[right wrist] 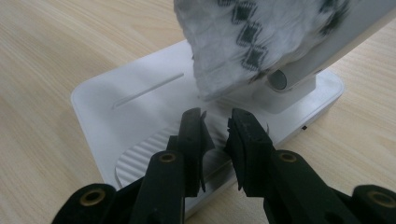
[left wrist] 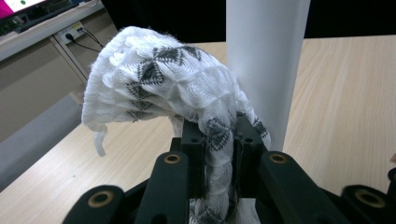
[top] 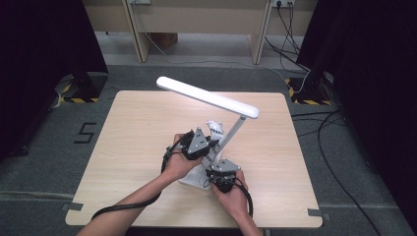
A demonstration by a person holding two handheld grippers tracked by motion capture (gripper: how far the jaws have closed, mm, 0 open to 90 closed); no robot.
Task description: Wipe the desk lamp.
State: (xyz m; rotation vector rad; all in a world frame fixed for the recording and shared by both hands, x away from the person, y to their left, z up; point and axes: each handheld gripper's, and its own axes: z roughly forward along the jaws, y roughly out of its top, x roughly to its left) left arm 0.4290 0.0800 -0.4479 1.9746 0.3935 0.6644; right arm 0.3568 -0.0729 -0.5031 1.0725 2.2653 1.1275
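A white desk lamp stands on the wooden table (top: 137, 132), with a long head (top: 206, 96), a slanted arm (top: 232, 133) and a flat base (top: 193, 179). My left gripper (top: 202, 142) is shut on a white knit cloth with a black pattern (top: 215, 128), held against the arm. In the left gripper view the cloth (left wrist: 159, 79) bulges over the jaws (left wrist: 219, 128) beside the lamp arm (left wrist: 266, 60). My right gripper (top: 222, 172) is at the base. In the right gripper view its jaws (right wrist: 217, 119) stand slightly apart over the base (right wrist: 135, 98), nothing between them, under the cloth (right wrist: 261, 37).
The table edges lie well away from the lamp on all sides. Beyond the table stand a wooden desk's legs (top: 140, 34), and cables (top: 314, 123) run over the grey floor at the right. Dark curtains close off both sides.
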